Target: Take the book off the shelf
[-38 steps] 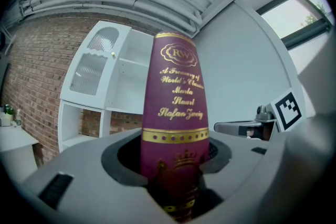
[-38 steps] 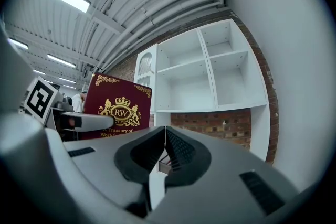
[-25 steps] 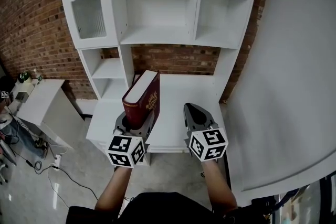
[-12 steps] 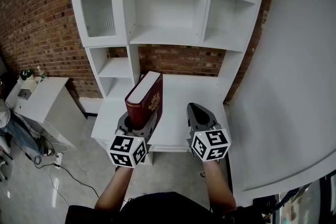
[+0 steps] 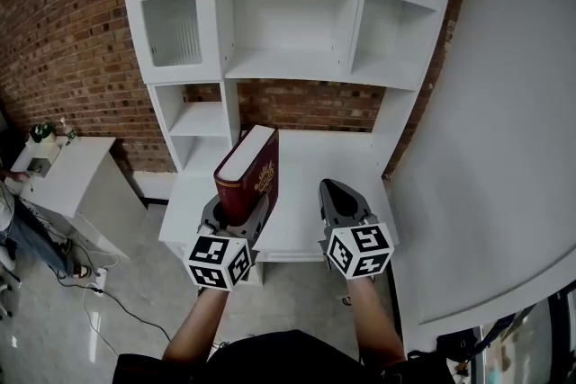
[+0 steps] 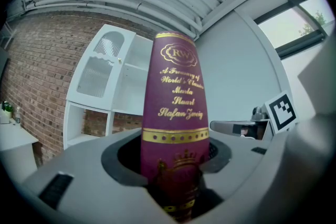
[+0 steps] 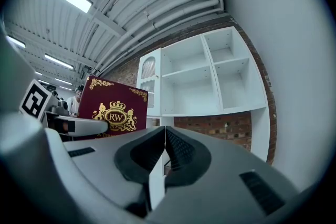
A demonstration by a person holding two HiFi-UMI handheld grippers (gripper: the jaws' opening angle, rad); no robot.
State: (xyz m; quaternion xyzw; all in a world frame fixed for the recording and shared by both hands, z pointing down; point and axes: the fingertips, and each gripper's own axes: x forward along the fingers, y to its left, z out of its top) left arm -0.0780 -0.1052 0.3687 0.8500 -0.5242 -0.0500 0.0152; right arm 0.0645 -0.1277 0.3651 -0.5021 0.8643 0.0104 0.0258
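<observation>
Head view: book [image 5: 247, 175] stands upright off the shelf [image 5: 297, 63], 12 o'clock of left gripper [image 5: 236, 213]. Left gripper view: jaws pinch the spine's foot. Right gripper view: right gripper [image 7: 164, 136] pressed together, empty; book at 9 o'clock. Keep the pinch firm and the book vertical; it looks top-heavy.
</observation>
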